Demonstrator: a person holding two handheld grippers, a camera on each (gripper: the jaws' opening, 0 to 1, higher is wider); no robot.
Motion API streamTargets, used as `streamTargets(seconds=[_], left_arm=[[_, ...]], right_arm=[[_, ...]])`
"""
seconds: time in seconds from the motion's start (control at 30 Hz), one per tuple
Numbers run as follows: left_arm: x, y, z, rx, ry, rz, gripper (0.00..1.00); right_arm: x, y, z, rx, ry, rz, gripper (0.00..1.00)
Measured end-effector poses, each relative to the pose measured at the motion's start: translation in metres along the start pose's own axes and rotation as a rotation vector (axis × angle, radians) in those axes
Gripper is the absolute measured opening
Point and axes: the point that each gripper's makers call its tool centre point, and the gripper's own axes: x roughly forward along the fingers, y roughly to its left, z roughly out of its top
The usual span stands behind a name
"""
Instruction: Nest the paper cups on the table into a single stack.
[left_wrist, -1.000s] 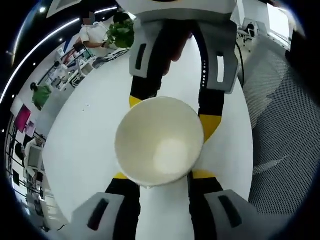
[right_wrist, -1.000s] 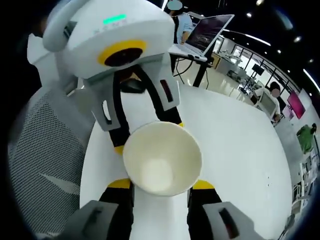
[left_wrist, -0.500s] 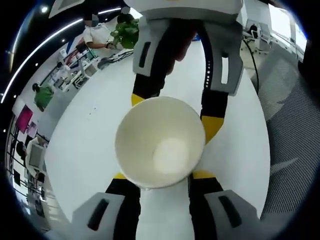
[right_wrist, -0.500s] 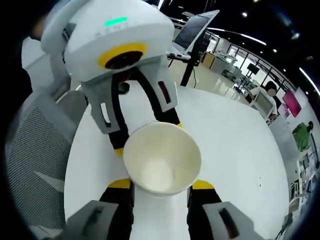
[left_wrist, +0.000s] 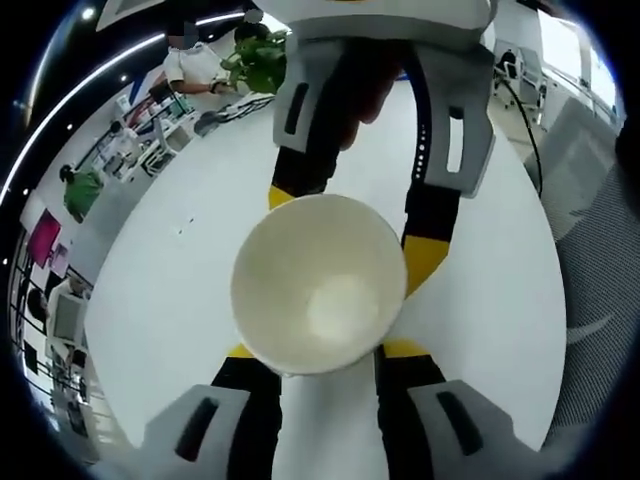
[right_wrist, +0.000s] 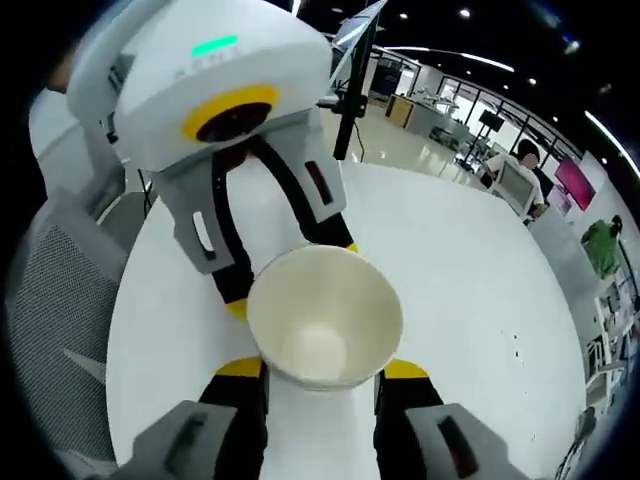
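Cups: 2, unnested | left gripper (left_wrist: 310, 350) fingers hold cup (left_wrist: 318, 284) | right gripper (right_wrist: 325, 368) fingers hold cup (right_wrist: 325, 316) | above table (right_wrist: 460, 270)

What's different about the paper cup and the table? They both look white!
The paper cup is deep and hollow, with its open mouth facing the camera, while the table is a flat top. The cup looks creamy, and the table is a brighter white. The cup is pinched between the yellow-tipped jaws of the left gripper and the right gripper, while the table lies underneath with nothing gripping it. Both are pale and plain.
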Motion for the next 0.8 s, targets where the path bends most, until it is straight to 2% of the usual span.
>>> streamTargets(seconds=[0.1, 0.5, 0.8], left_arm=[[0.009, 0.005, -0.002, -0.001, 0.003, -0.008, 0.35], [0.012, 0.006, -0.001, -0.027, -0.001, -0.030, 0.34], [0.008, 0.004, 0.000, -0.043, -0.005, -0.036, 0.43]], right_arm=[[0.001, -0.004, -0.002, 0.009, 0.005, 0.001, 0.39], [0.003, -0.007, -0.007, 0.044, 0.009, 0.010, 0.40], [0.003, -0.008, -0.005, 0.060, 0.007, 0.001, 0.45]])
